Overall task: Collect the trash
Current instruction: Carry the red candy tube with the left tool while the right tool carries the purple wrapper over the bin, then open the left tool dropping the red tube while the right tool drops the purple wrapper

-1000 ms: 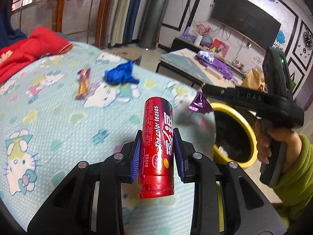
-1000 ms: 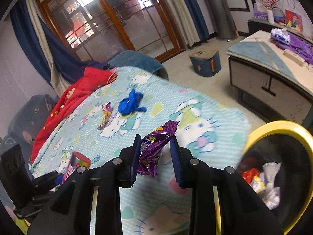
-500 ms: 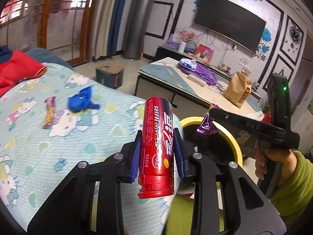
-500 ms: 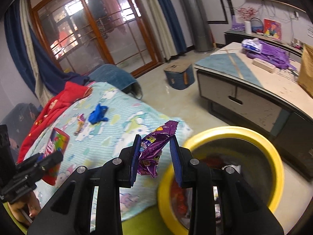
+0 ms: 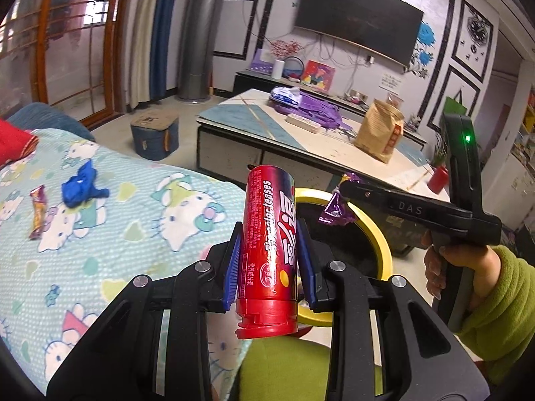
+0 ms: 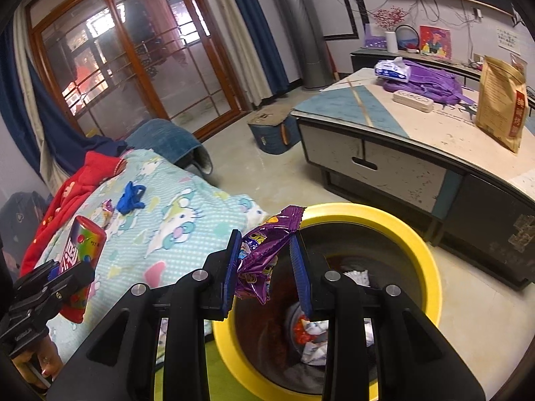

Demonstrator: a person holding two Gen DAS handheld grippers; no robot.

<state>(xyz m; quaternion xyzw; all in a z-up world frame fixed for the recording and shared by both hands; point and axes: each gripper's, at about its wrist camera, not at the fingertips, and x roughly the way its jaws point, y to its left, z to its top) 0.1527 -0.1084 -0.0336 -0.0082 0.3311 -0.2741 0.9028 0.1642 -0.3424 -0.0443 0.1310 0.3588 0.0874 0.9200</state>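
My left gripper [image 5: 269, 264] is shut on a red candy tube [image 5: 269, 244], held upright over the bed's edge beside the yellow-rimmed trash bin [image 5: 376, 234]. My right gripper [image 6: 267, 272] holds a purple snack wrapper [image 6: 264, 250] over the near rim of the bin [image 6: 394, 224]; its jaws stand a little wider than before, with the wrapper still between them. The bin holds several bits of trash [image 6: 311, 337]. A blue crumpled wrapper [image 5: 82, 185] and an orange candy wrapper [image 5: 36, 212] lie on the Hello Kitty bedsheet [image 5: 110, 250].
A low coffee table [image 6: 418, 133] with a brown paper bag [image 6: 501, 97], purple cloth and a tissue pack stands behind the bin. A blue stool [image 6: 272, 132] sits on the floor. Red clothing [image 6: 77, 183] lies at the bed's far end.
Both grippers have moved from over the bed toward the bin. The right gripper now hangs over the bin's rim and its jaws have spread slightly around the purple wrapper.
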